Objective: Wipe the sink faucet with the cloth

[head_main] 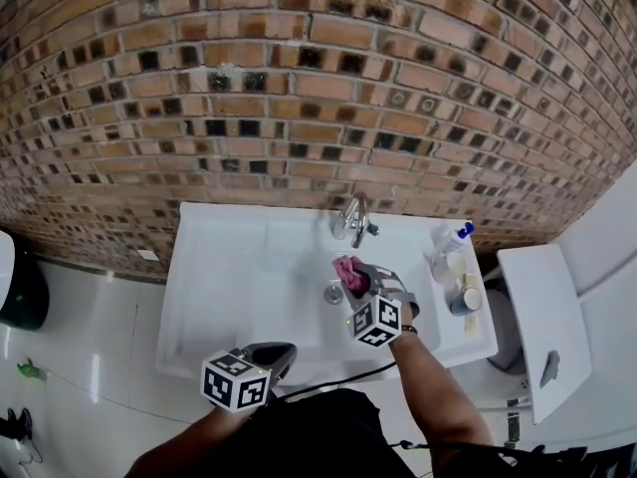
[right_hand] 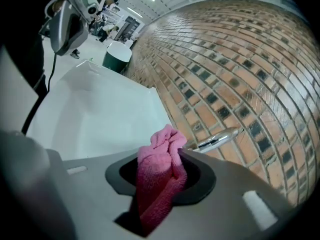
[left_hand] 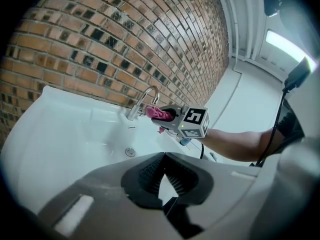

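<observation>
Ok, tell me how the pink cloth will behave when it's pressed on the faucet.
Probably floppy: the cloth bunches into folds where the right gripper pinches it, so it should wrap the faucet rather than shove it. Its fuzzy weave looks light and likely grippy, not slippery. The loose end hanging below may trail.

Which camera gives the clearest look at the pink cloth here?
The right gripper view: the cloth sits large and bunched, clamped in the jaws of the right gripper. The head view shows only a small pink patch below the faucet; the left gripper view shows it small, beside the faucet spout.
</observation>
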A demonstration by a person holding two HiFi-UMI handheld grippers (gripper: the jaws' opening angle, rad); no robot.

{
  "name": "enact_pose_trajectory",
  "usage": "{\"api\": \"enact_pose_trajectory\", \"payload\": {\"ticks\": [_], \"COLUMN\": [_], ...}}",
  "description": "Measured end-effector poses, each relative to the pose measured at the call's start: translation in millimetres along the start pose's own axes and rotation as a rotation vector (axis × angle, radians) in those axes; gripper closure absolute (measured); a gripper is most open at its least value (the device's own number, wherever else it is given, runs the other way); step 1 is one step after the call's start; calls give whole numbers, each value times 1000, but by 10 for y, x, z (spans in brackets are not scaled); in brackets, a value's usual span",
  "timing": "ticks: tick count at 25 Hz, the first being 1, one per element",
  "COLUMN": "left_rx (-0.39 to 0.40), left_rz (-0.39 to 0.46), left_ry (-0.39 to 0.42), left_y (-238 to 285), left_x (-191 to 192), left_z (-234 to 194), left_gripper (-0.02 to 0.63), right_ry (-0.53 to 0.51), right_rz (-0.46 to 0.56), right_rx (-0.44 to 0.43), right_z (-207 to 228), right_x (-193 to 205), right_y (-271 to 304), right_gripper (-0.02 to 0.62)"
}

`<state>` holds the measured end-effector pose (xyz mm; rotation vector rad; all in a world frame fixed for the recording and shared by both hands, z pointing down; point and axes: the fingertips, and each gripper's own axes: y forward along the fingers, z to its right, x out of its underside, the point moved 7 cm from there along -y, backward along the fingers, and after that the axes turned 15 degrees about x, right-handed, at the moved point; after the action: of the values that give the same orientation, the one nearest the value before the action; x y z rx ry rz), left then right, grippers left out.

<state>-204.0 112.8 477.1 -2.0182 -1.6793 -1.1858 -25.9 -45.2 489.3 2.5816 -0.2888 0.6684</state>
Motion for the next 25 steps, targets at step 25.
{"api": "enact_pose_trajectory", "payload": {"ticks": [25], "left_rx": [-115], "left_rz": [112], "left_ry": [-21], "left_y": [606], "left_x": [6], "left_z": [534], "left_gripper": [603], "right_ry": [1310], "right_rz": [213], "right_rx": [-315], "right_z": [567], "right_x": [566], "right_y": [-1930], "right_gripper": [462]}}
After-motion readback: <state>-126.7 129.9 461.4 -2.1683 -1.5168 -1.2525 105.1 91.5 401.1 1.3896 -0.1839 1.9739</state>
